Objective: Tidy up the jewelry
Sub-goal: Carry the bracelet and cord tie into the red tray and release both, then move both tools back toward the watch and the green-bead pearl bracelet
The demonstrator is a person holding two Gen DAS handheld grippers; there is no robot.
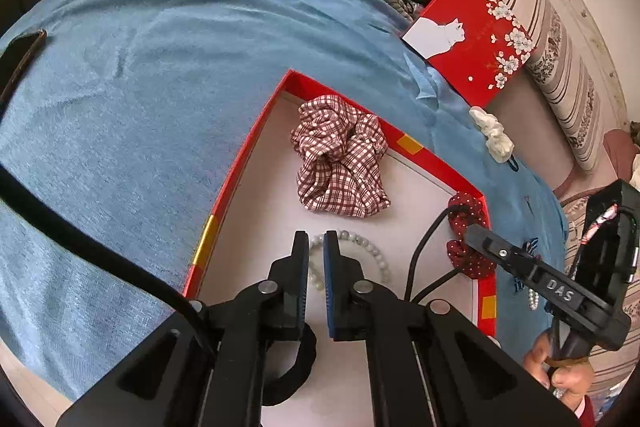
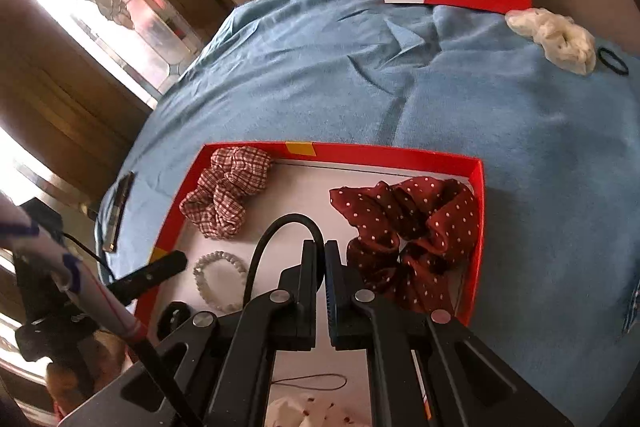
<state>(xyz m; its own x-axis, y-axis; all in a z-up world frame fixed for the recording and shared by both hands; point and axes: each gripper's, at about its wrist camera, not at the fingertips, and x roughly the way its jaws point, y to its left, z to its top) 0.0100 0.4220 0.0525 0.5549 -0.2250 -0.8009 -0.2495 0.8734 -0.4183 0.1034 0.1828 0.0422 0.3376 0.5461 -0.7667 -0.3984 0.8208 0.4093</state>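
Looking down into a red box (image 2: 478,195) on blue cloth (image 2: 340,75): closed right gripper (image 2: 320,251) pinching a black hair tie (image 2: 280,227), hanging beside the dotted scrunchie (image 2: 416,223), near the bead bracelet (image 2: 218,279) and checked scrunchie (image 2: 226,187).

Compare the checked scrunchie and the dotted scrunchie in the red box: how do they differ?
The checked scrunchie is pale red-and-white plaid; the dotted scrunchie is dark red with small white dots. The checked one lies at the box's far left corner, the dotted one against the right wall of the red box. In the right wrist view the dotted one looks larger, though it lies nearer. Both are gathered fabric rings lying inside the box.
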